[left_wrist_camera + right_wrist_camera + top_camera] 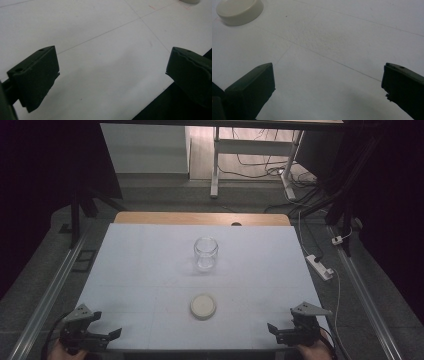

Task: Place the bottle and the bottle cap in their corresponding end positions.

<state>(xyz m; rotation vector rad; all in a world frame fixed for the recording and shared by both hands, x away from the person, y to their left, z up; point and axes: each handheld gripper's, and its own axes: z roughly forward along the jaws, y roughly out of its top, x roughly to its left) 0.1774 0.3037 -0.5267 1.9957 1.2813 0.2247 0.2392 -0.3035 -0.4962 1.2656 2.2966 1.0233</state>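
Note:
A clear, empty glass jar stands upright in the middle of the white table. Nearer to me, a round cream lid lies flat on the table, apart from the jar. My left gripper rests at the near left corner, open, with bare table between its jaws. My right gripper sits at the near right corner, also open and holding nothing. In the right gripper view the lid lies at the upper left, well beyond the jaws. An edge of the lid peeks in at the top right of the left gripper view.
A wooden strip borders the table's far edge. Metal rails run along both sides. A white power strip and cables lie on the floor to the right. A desk frame stands beyond the table.

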